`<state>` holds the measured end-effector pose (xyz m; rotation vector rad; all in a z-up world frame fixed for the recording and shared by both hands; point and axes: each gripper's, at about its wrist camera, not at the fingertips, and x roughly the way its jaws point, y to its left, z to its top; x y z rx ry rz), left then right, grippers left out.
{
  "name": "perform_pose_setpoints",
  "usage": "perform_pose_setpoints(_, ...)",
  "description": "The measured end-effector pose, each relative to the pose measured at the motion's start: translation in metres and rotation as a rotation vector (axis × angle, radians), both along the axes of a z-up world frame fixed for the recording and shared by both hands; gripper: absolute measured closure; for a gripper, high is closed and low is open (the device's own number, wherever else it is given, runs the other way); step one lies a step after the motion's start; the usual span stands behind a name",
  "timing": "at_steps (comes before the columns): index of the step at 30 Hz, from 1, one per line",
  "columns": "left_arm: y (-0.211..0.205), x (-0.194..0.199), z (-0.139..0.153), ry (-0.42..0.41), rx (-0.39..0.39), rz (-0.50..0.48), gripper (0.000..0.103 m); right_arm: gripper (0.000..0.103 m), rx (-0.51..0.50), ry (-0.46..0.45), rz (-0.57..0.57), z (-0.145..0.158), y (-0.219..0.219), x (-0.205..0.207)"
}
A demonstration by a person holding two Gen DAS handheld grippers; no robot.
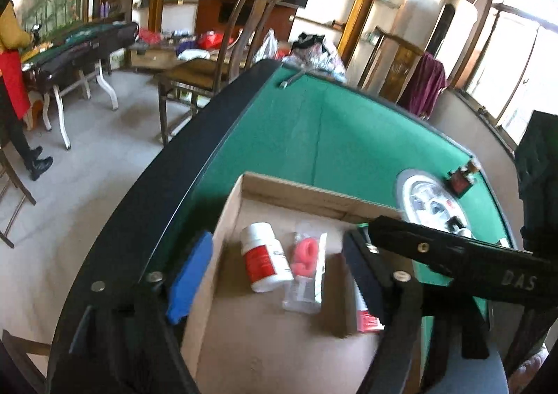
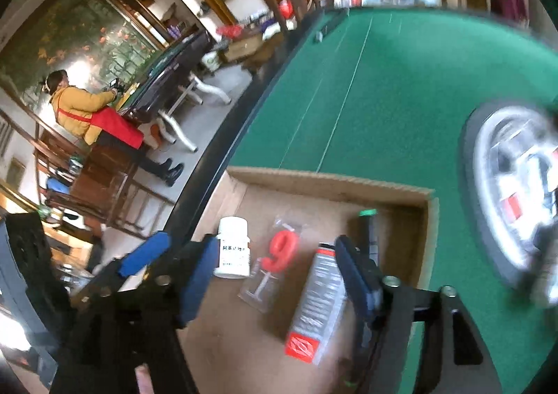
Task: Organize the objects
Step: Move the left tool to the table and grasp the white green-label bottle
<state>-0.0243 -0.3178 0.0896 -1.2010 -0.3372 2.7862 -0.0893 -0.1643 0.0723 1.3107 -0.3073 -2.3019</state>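
An open cardboard box [image 1: 296, 190] [image 2: 334, 184] sits on the green felt table. Inside lie a white pill bottle with a red label [image 1: 265, 261] [image 2: 233, 247], a clear packet with a red "9" candle [image 1: 307, 268] [image 2: 279, 251], a grey and red carton [image 2: 319, 296] [image 1: 366, 319] and a dark pen with a green tip [image 2: 368, 219]. My left gripper [image 1: 275, 275] is open above the box, over the bottle and candle. My right gripper [image 2: 275, 279] is open above the same items. Neither holds anything.
A round white and silver dial [image 1: 432, 205] [image 2: 512, 184] is set in the table [image 1: 348, 136] to the right of the box, with a small red and black object [image 1: 462, 177] beside it. The table's black rim [image 1: 167, 184] runs left. Chairs and a seated person [image 2: 87, 111] are beyond.
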Motion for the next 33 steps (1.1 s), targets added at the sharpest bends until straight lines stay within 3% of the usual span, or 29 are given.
perform_pose_setpoints(7, 0.046, 0.030, 0.038, 0.064, -0.011, -0.055, 0.019, 0.009, 0.029, 0.183, -0.070, 0.046, 0.054, 0.049)
perform_pose_setpoints(16, 0.130, 0.063, 0.062, 0.112, -0.016, -0.227, 0.019, 0.000, 0.307, 0.590, -0.225, 0.096, 0.134, 0.126)
perform_pose_setpoints(19, 0.152, 0.065, 0.058, 0.093, -0.003, -0.263, 0.019, 0.000, 0.328, 0.479, -0.277, 0.084, 0.176, 0.119)
perform_pose_setpoints(20, 0.159, 0.064, 0.057, 0.089, 0.000, -0.273, 0.019, 0.000, 0.308, 0.391, -0.308, 0.074, 0.200, 0.111)
perform_pose_setpoints(23, 0.181, 0.061, 0.053, 0.083, -0.023, -0.280, 0.019, 0.000, 0.214, 0.254, -0.391, 0.052, 0.263, 0.096)
perform_pose_setpoints(29, 0.209, 0.040, 0.039, 0.048, -0.053, -0.285, 0.019, 0.000, 0.135, 0.227, -0.574, 0.035, 0.360, 0.091)
perform_pose_setpoints(33, 0.226, 0.017, 0.021, -0.021, -0.056, -0.295, 0.019, 0.000, 0.104, 0.241, -0.668, 0.021, 0.400, 0.090)
